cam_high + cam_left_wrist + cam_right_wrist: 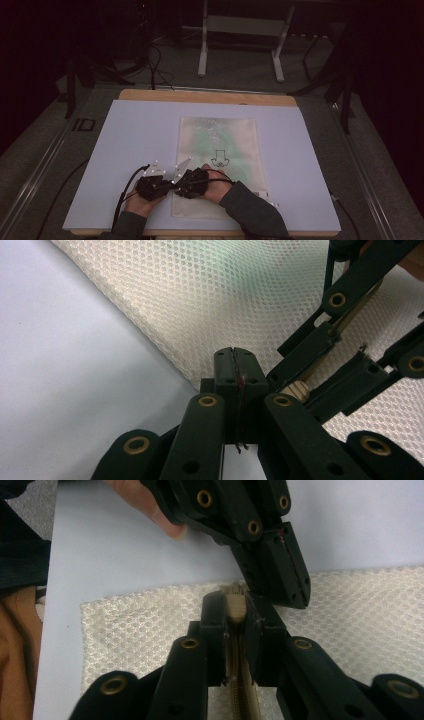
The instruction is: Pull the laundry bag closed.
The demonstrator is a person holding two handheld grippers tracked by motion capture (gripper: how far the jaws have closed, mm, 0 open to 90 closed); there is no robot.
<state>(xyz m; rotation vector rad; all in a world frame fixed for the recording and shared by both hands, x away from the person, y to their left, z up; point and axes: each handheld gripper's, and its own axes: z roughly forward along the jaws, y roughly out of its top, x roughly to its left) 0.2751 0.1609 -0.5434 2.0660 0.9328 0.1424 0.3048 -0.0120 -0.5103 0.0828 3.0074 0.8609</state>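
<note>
- Pale lavender flat board [125, 150] covers most of the wooden table; everything sits on it.
- Cream mesh zip pouch w/ green contents and a small black print [220, 150] lies flat at centre, long side running near-to-far; its near-left edge is where both tools meet.
- Right gripper [235, 602]: jaws clamped on the beige zip pull/end of the zip strip [235, 607], at the pouch edge; the zip teeth run back between its jaws.
- Left gripper [235, 352]: jaws together, just beside the right one at the left; a thin edge seems nipped between the pads, prob. the fabric by the zip, can't confirm.
- Progress, my read: grips are set, one anchoring, one on the pull. Can't tell how much of the zip is undone. Left to do: draw the pull along the zip.
</note>
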